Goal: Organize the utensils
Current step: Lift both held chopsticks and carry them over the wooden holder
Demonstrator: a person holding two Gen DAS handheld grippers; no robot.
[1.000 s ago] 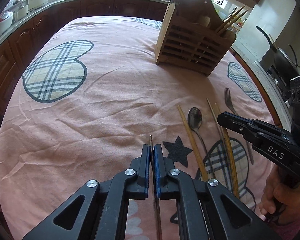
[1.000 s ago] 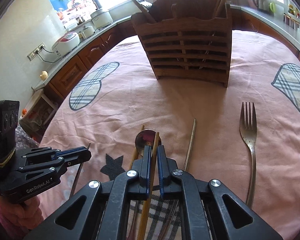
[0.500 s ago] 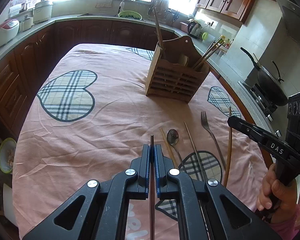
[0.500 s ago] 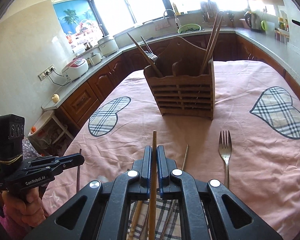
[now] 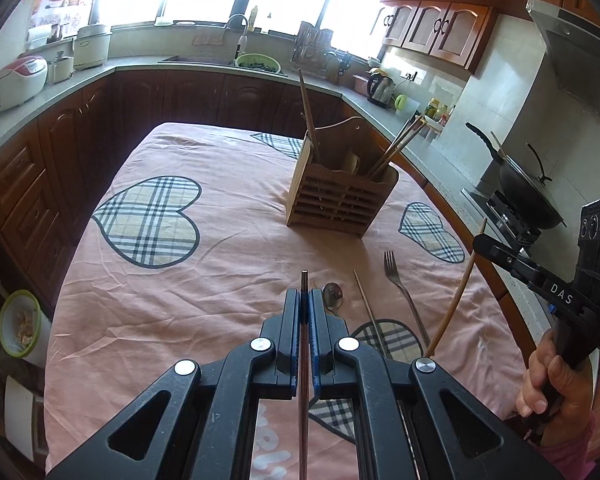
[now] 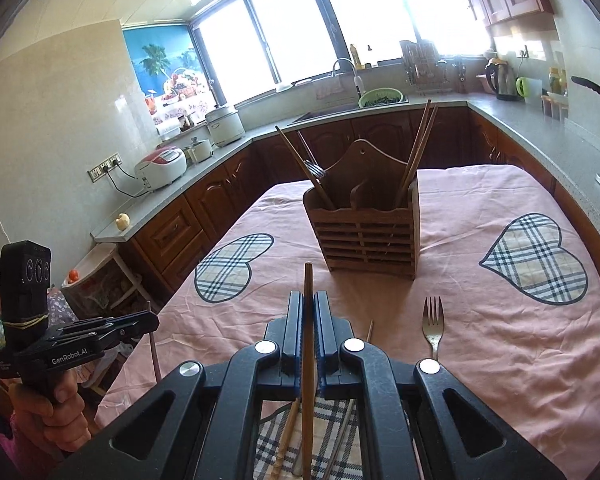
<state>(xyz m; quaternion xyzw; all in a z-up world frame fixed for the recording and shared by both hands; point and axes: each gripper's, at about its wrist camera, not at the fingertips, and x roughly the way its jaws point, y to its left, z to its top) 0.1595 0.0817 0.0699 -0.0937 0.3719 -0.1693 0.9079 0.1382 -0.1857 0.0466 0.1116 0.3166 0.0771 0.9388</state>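
Both chopsticks [image 5: 303,360] [image 6: 308,340] risen, pointing seemingly toward holder [image 6: 366,236].

You are looking at pink tablecloth [image 5: 228,280] showing plaid hearts [image 5: 150,220]; brown slatted wooden holder [image 6: 366,236]; silver fork [image 6: 432,322]; black grippers carrying blue pads [image 5: 290,336].

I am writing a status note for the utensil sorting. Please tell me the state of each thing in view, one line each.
left gripper: shut on a dark chopstick, lifted.
right gripper: shut on a wooden chopstick, lifted.
wooden holder: upright, holds chopsticks and a fork.
loose fork: flat on the tablecloth.
spoon: flat on the cloth.
thin chopstick: flat on the cloth.
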